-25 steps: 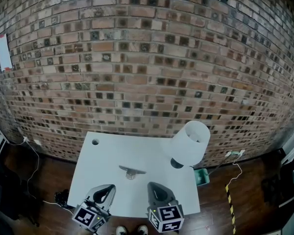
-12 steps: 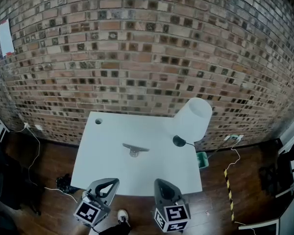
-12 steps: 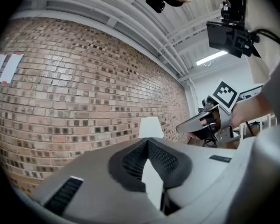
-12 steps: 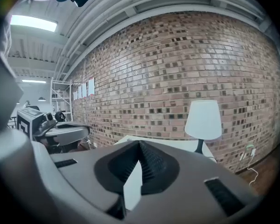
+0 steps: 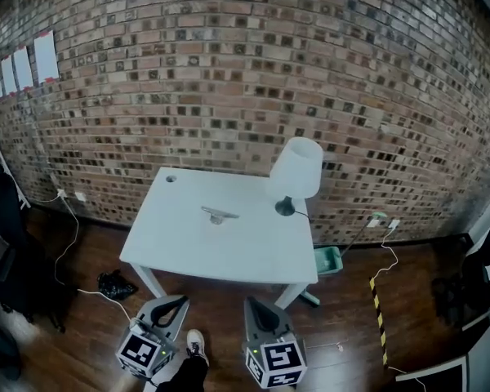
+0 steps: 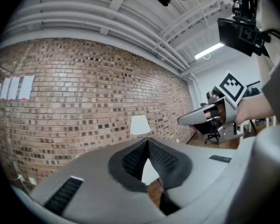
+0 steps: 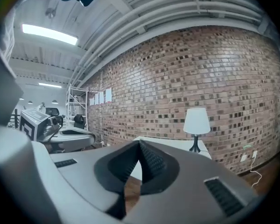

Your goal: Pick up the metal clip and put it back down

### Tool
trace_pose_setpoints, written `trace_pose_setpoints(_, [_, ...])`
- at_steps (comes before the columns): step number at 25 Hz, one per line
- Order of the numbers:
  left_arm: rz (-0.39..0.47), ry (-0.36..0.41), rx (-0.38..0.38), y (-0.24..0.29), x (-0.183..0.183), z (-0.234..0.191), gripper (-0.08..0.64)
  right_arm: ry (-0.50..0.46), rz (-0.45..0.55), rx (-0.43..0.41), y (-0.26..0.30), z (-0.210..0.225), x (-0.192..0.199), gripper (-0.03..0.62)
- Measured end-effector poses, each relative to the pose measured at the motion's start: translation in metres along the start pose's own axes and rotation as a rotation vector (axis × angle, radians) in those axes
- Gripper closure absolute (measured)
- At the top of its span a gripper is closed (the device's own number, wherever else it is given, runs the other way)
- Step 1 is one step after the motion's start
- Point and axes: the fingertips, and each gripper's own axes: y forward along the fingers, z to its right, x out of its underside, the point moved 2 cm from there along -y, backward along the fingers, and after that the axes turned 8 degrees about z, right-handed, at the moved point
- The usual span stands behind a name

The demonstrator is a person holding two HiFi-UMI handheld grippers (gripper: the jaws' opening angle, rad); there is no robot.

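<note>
Both hand-held grippers have their jaws pressed together with nothing between them. The grey left gripper (image 5: 176, 302) and grey right gripper (image 5: 254, 306) hang low, short of the white rectangular table (image 5: 171, 247). Well ahead of them, the small grey metal clip (image 5: 219, 215) lies flat on the tabletop. I see three risks. Arriving with the jaws closed would shove the clip. So thin a piece may slip from the pads. A wide reach could knock the white-shaded lamp (image 5: 295, 170), ahead and to the right of the right gripper.
</note>
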Motion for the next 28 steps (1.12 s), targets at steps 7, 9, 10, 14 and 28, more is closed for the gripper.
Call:
trace_pose_setpoints(7, [0.014, -0.011, -0.079, -0.087, -0.027, 0.073, 0.551, 0.0, 0.03, -0.056, -0.113, -0.042, -0.008, 0.601])
trace_pose_setpoints(9, [0.008, -0.007, -0.081, -0.1, -0.037, 0.09, 0.55, 0.005, 0.034, -0.063, -0.131, -0.049, -0.012, 0.601])
trace_pose_setpoints(10, [0.003, -0.009, -0.078, -0.106, -0.041, 0.098, 0.55, 0.01, 0.038, -0.064, -0.138, -0.053, -0.014, 0.601])
trace_pose_setpoints(14, [-0.004, -0.008, -0.064, -0.125, -0.054, 0.117, 0.549, 0.012, 0.072, -0.06, -0.154, -0.066, -0.027, 0.601])
trace_pose_setpoints(28, [0.075, 0.047, -0.038, -0.141, -0.078, 0.107, 0.549, -0.027, 0.088, -0.012, -0.172, -0.095, -0.038, 0.602])
